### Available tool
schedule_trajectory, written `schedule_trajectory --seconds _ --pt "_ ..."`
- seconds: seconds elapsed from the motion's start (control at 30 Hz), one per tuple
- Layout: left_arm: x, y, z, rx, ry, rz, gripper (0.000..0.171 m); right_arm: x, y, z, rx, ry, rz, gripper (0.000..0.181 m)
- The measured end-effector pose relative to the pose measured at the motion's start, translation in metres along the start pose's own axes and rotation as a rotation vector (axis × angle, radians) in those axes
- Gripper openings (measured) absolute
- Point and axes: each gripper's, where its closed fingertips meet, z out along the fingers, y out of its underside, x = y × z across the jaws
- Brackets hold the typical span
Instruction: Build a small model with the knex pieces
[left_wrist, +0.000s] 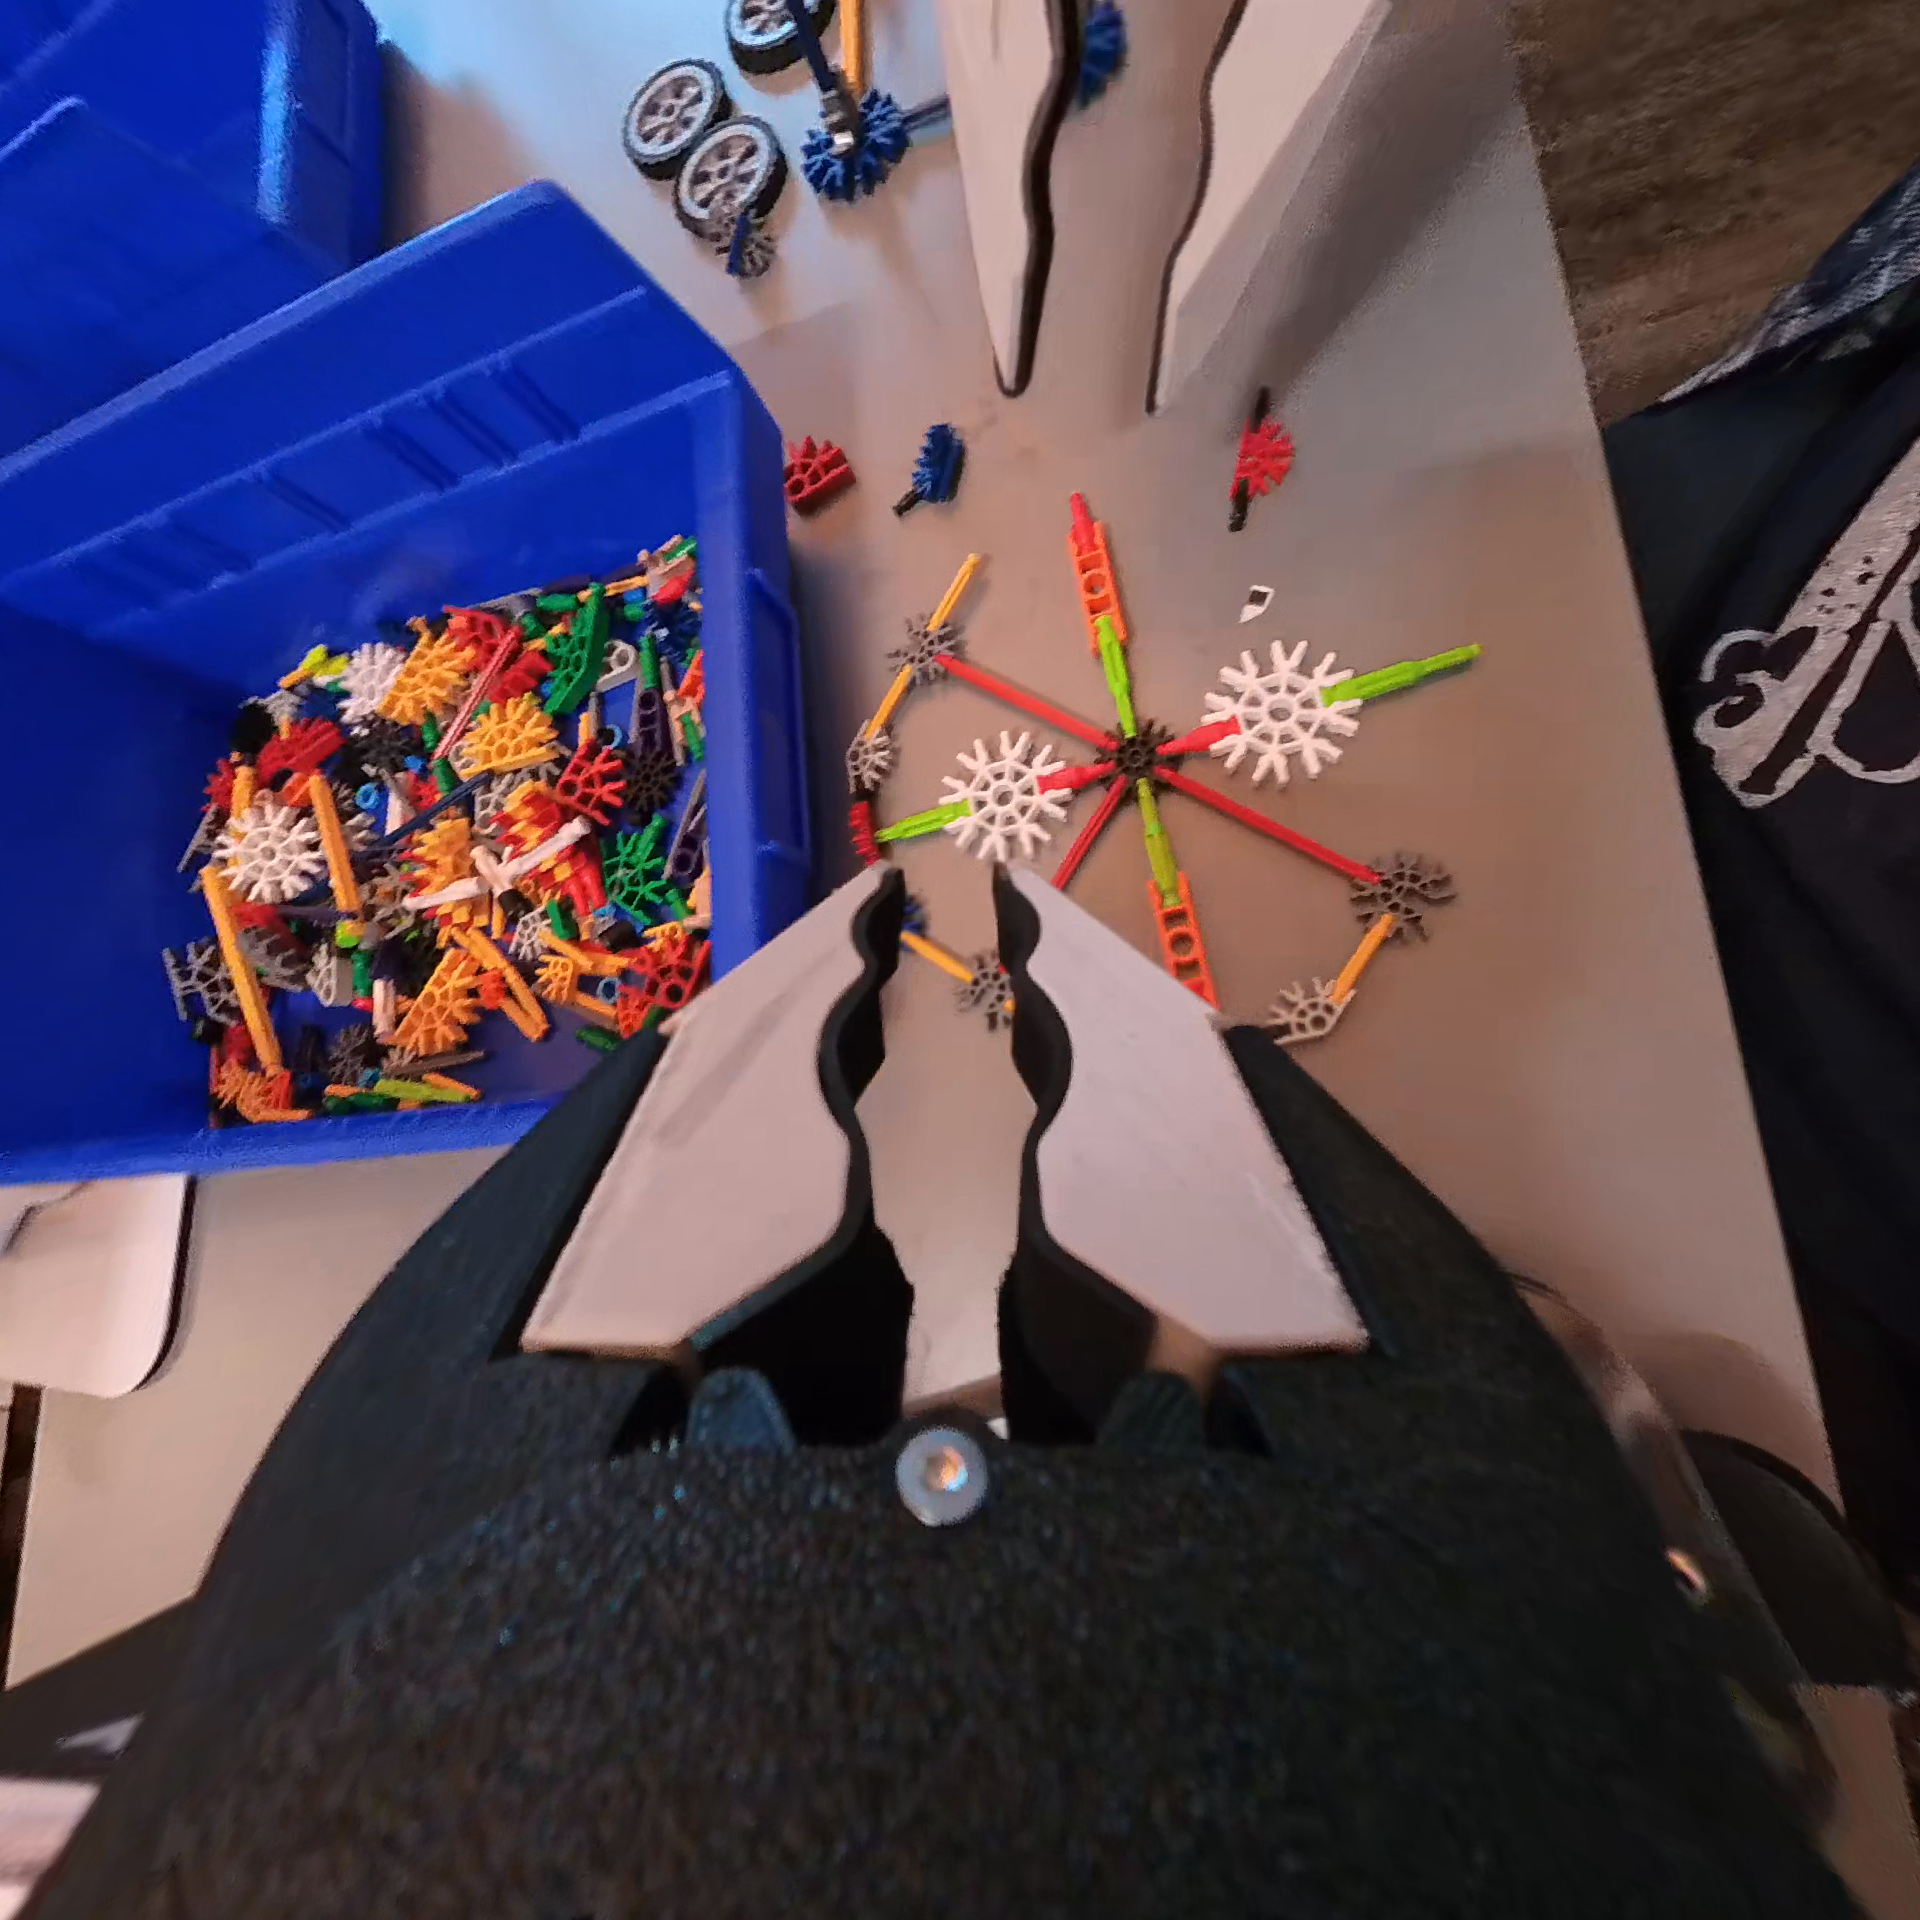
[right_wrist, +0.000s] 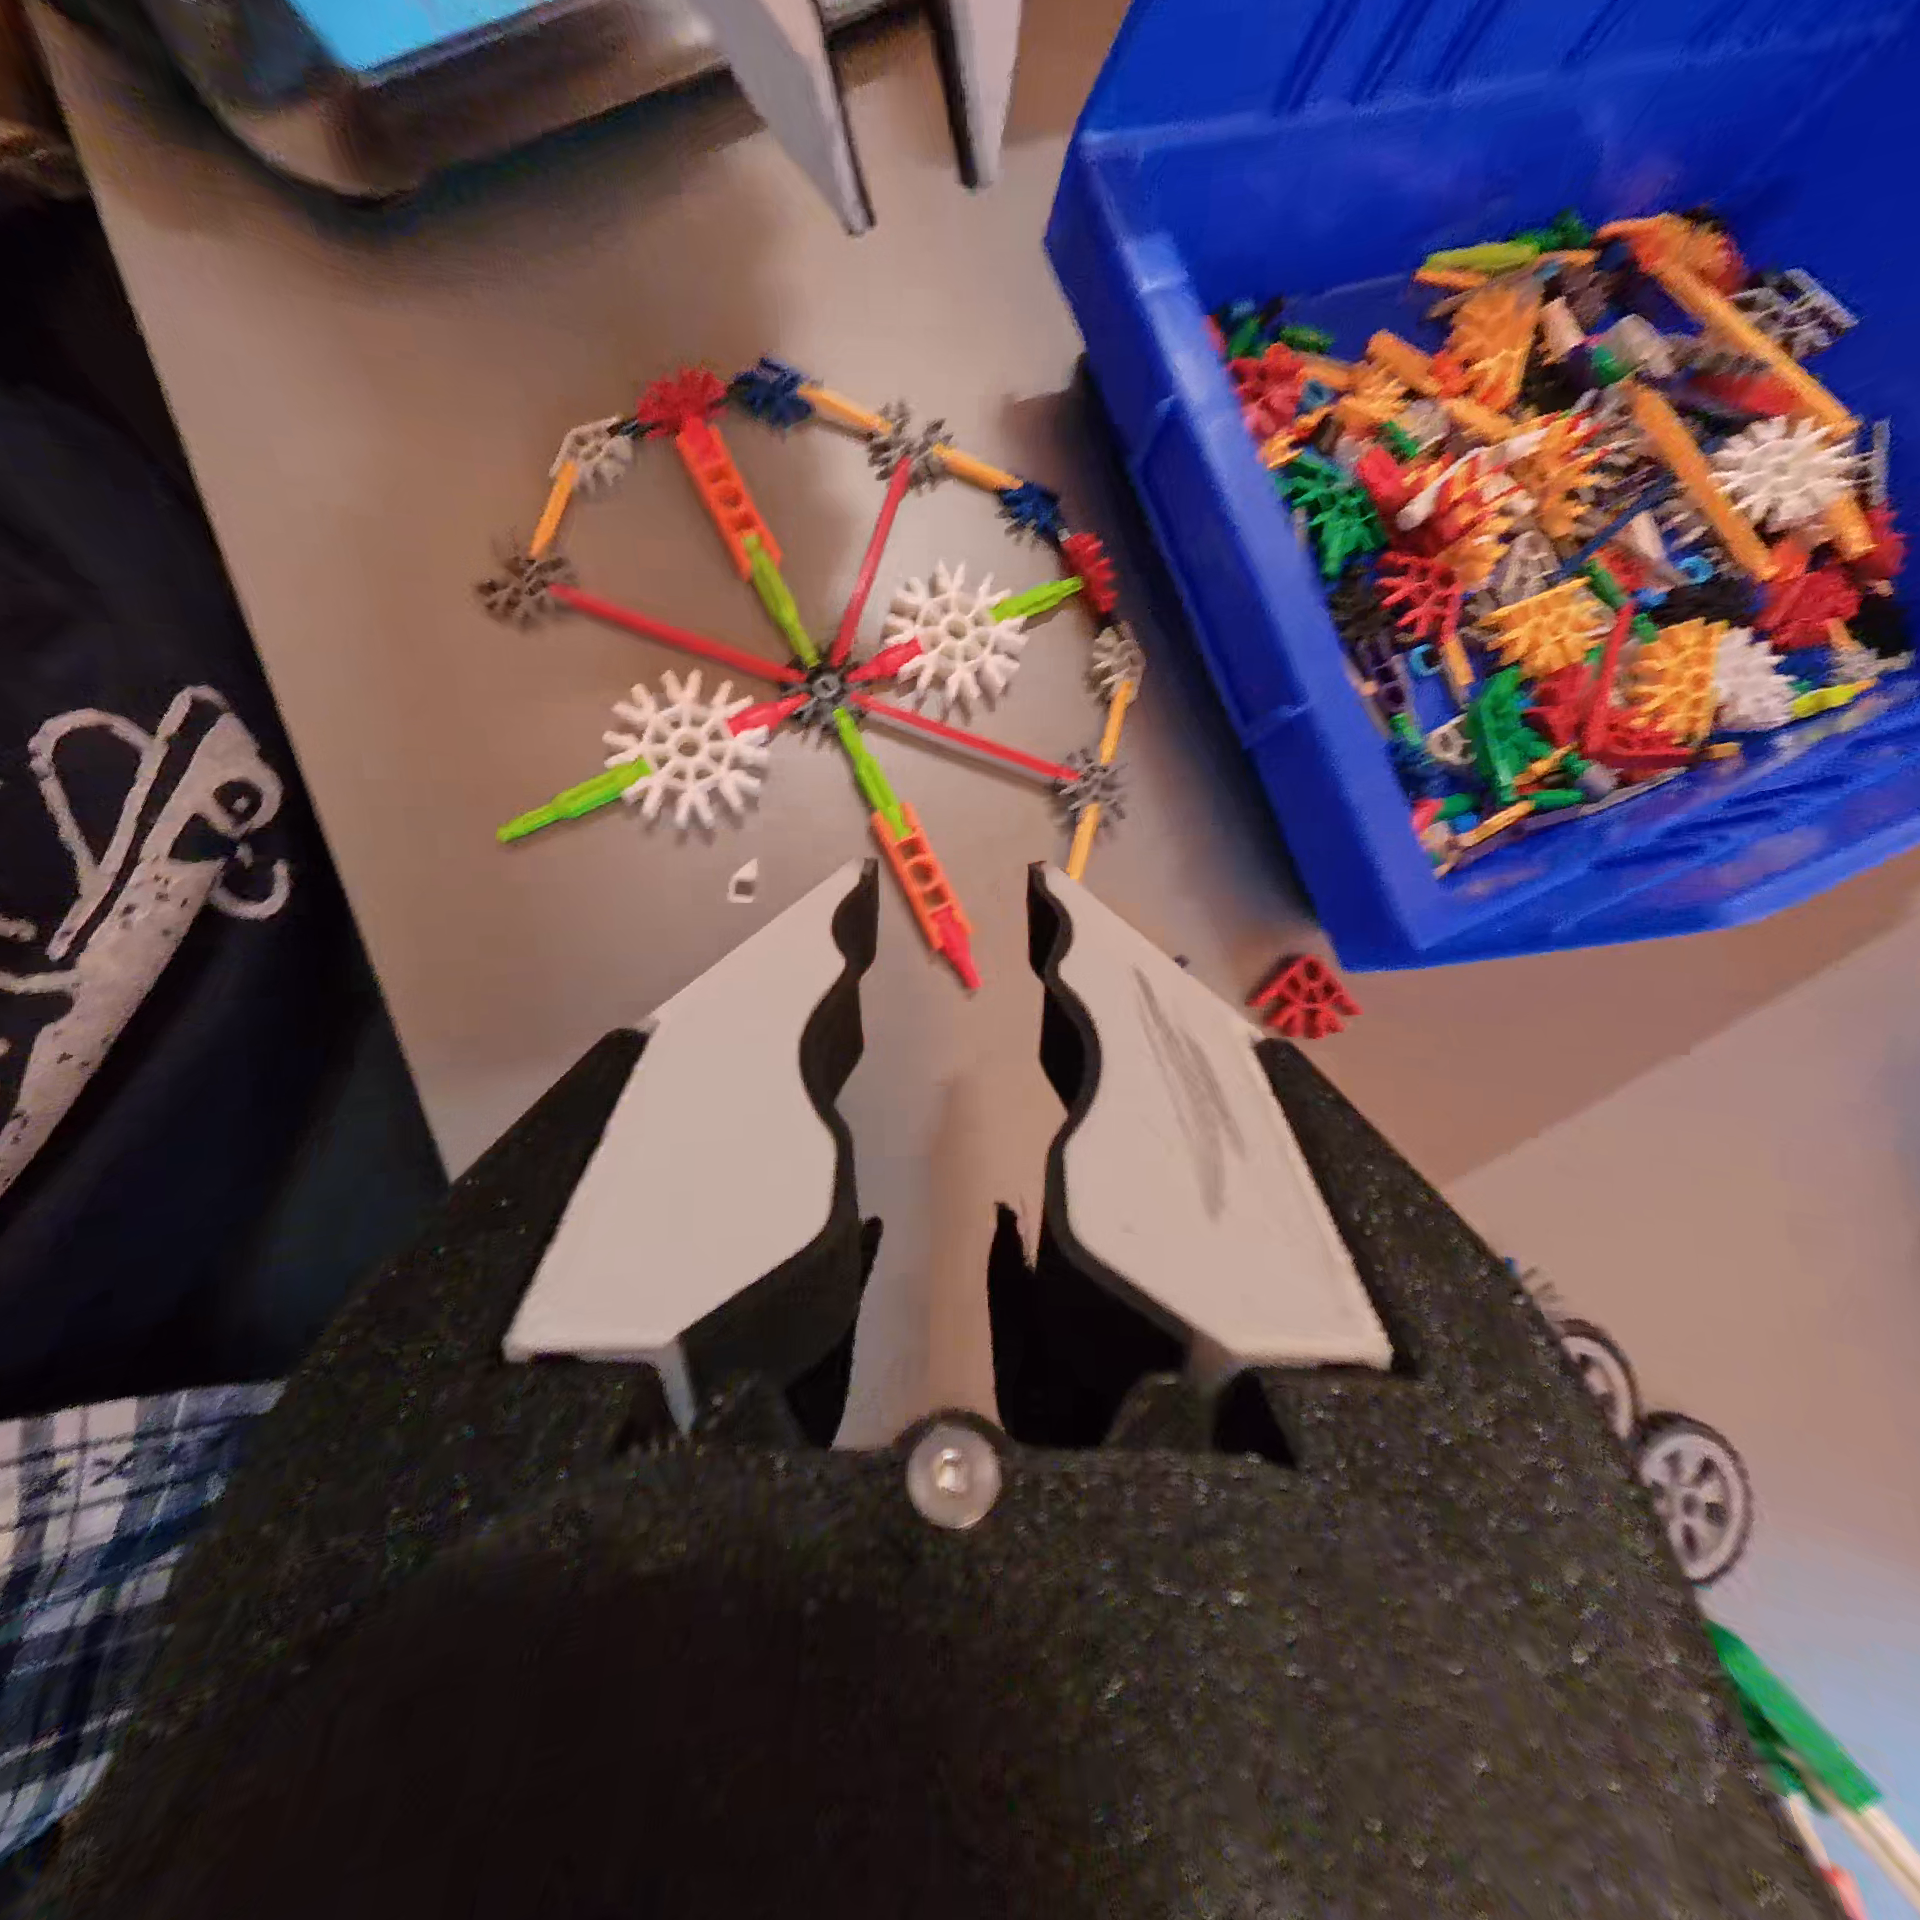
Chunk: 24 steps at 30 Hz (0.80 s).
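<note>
A flat wheel-shaped build of coloured rods and connectors lies on the table, with a dark hub and two white snowflake connectors. My left gripper is open and empty, hovering above the build's near rim, over a yellow rod and grey connector. In the right wrist view the same build shows its hub. My right gripper is open and empty, its tips on either side of the orange ladder piece at the build's near edge. The right gripper's fingers show across from me in the left wrist view.
A blue bin full of loose pieces sits beside the build, also in the right wrist view. Loose red, blue connectors and wheels lie farther off. A red connector lies near my right finger. A person in a dark shirt stands at the table edge. Spacing between my two grippers at the tips: around 12 centimeters. The orange ladder piece sits 5 centimeters or so from the ends of my right fingers. It turns up in the left wrist view as well.
</note>
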Motion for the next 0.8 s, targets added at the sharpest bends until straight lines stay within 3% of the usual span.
schedule_trajectory --seconds 0.47,0.7,0.8 --pt "-0.054 0.014 -0.026 0.094 -0.173 -0.089 0.016 0.115 -0.065 -0.018 0.066 0.224 0.069 0.028" --pt "-0.079 0.004 -0.031 0.193 -0.233 -0.122 0.019 0.134 -0.075 -0.022 0.049 0.242 0.068 0.028" --pt "-0.085 0.008 -0.03 0.174 -0.255 -0.108 0.02 0.136 -0.076 -0.017 0.03 0.235 0.057 0.027"
